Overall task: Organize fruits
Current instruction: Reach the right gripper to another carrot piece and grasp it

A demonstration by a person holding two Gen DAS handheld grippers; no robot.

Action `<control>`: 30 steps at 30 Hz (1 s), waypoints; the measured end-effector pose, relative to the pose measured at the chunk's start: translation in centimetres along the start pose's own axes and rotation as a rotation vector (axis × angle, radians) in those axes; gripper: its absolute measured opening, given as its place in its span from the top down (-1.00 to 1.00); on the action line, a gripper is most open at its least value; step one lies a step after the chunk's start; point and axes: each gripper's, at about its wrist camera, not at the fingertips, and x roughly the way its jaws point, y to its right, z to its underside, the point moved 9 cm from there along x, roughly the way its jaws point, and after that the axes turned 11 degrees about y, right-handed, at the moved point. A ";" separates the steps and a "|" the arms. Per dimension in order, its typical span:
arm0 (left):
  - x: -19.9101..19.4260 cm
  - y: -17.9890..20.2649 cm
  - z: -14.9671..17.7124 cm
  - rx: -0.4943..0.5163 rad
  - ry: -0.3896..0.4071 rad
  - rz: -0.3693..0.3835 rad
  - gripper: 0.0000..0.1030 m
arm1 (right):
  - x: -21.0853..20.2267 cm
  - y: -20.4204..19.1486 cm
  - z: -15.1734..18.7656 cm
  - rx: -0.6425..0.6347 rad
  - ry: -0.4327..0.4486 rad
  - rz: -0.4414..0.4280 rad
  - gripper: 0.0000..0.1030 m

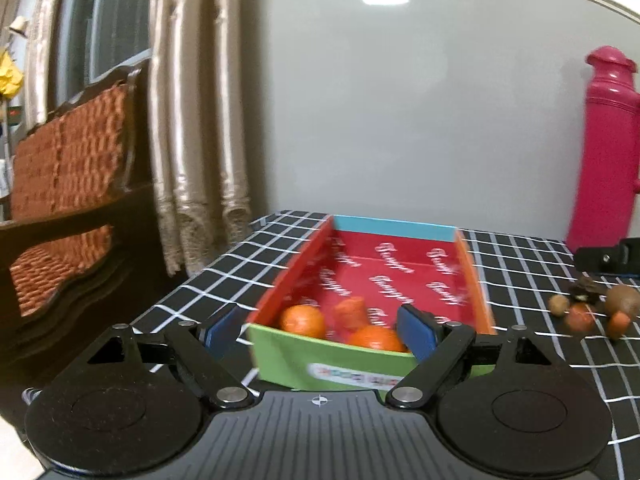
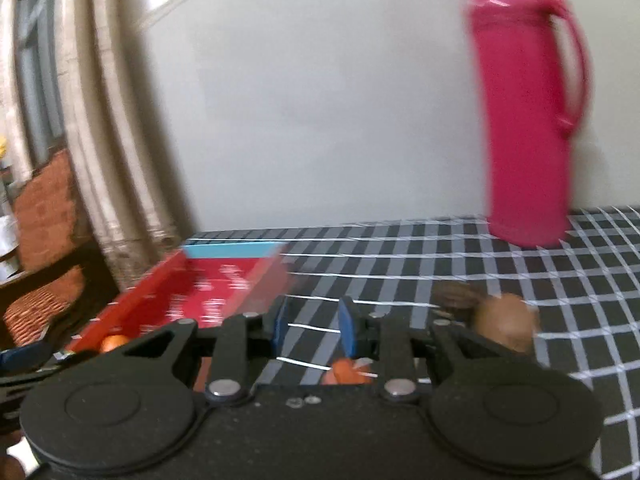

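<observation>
- The right gripper [image 2: 314,326] has its blue pads drawn near each other with only a narrow gap, and nothing sits between them; checked cloth shows through the gap.
- Just below and toward the camera from its tips lies a small orange-red fruit [image 2: 346,372], partly hidden by the gripper body, and a brown kiwi-like fruit [image 2: 505,326] lies off to its right, just beside the right finger arm (blur hides its long axis).
- These loose fruits are the nearer job for the right gripper: in the left wrist view the same cluster [image 1: 592,312] sits well apart from the left gripper, off to its right.
- The left gripper [image 1: 322,330] stands wide open, straddling the near green wall of the box [image 1: 332,360]; one pad is outside the left wall, the other over the box's interior, neither pressing on anything.
- The box runs lengthwise away from the left gripper and holds two oranges [image 1: 302,320] and a reddish fruit [image 1: 352,312], all bunched at its near end; the far end is bare.
- Behind, a pink flask [image 2: 524,120] stands upright on the checked tablecloth [image 2: 400,264], clear of the fruit.
</observation>
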 end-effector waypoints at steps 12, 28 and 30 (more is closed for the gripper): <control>1.6 -3.7 0.6 -0.067 -0.045 -0.044 -0.65 | 3.3 0.3 2.1 0.067 -0.088 0.019 0.33; 1.3 -1.6 0.6 -0.072 -0.055 0.025 -0.69 | 1.1 2.2 4.6 -0.122 -0.099 0.156 -0.27; 1.4 -1.4 0.6 -0.087 -0.062 0.034 -0.69 | 0.8 3.2 4.7 -0.141 -0.110 0.189 -0.39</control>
